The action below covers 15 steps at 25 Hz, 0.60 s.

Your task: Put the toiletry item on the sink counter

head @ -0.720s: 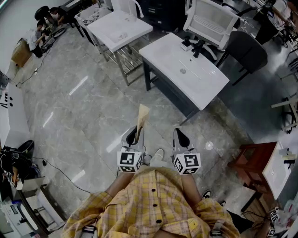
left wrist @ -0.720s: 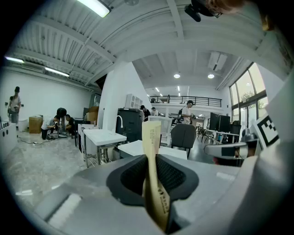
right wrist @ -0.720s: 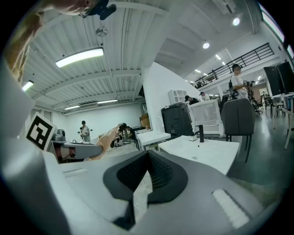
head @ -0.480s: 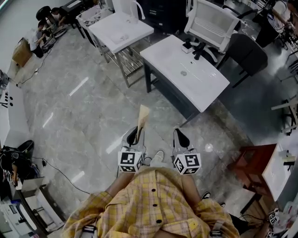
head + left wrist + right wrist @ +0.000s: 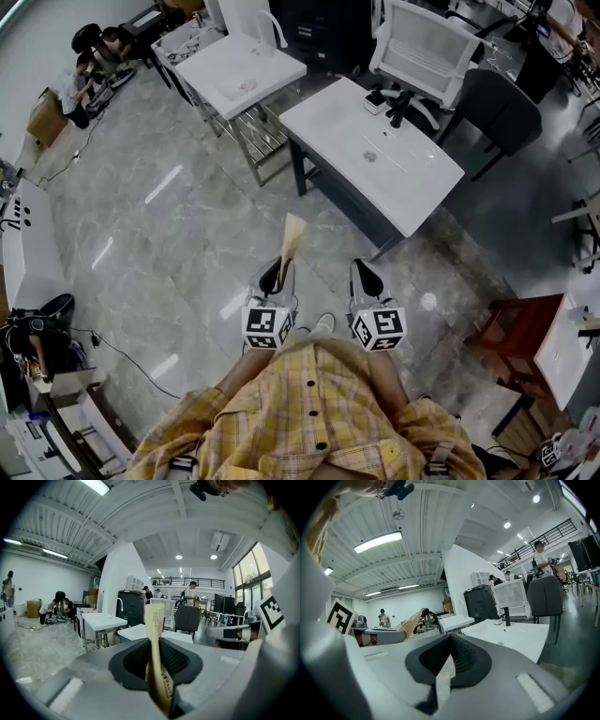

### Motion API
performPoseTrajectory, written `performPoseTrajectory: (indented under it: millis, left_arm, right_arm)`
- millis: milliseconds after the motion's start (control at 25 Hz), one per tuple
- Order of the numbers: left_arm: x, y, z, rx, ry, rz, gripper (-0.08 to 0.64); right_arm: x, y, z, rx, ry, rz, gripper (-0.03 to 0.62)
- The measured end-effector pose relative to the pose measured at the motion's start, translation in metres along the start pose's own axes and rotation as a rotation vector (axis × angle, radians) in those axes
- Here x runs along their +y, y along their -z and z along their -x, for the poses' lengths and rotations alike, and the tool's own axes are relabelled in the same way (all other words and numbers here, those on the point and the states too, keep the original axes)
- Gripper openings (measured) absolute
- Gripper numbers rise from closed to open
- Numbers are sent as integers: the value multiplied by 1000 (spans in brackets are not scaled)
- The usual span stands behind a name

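Big open lab-workshop hall. Polished stone floor (image 5: pixel 169 225). White sink counter (image 5: pixel 375 155) freestanding mid-floor, second sink unit (image 5: pixel 239 70) on bare frame beside it. Office chair (image 5: pixel 427 47) behind. People (image 5: pixel 89 61) crouched by wall. Ribbed ceiling (image 5: pixel 417 522), strip light (image 5: pixel 377 542), mezzanine railing (image 5: pixel 180 579).

The right gripper (image 5: pixel 451 638) has its dark ribbed jaws closed tip to tip, with nothing between them; pale floor shows through the slit below the tips; ahead and right of the claw stands a white sink counter (image 5: pixel 513 637), a black faucet (image 5: pixel 507 615) at its far edge; straight ahead, farther off, is a second white sink (image 5: pixel 454 621); left of the claw, the left gripper (image 5: pixel 397 633) carries a tan sachet (image 5: pixel 411 619) pointing forward; a dark chair (image 5: pixel 544 597) stands behind the counter.
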<state>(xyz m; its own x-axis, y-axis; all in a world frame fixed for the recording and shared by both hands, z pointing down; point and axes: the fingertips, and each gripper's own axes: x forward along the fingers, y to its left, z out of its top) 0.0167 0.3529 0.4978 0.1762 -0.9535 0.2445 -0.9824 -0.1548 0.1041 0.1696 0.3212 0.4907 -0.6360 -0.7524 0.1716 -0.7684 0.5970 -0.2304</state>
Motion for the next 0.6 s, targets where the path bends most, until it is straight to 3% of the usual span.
performPoseTrajectory:
  millis: [600]
  left_arm:
    - [-14,6,-22,31,25,33,61]
  right_arm:
    - [-26,7,-8,23,20,-26,1]
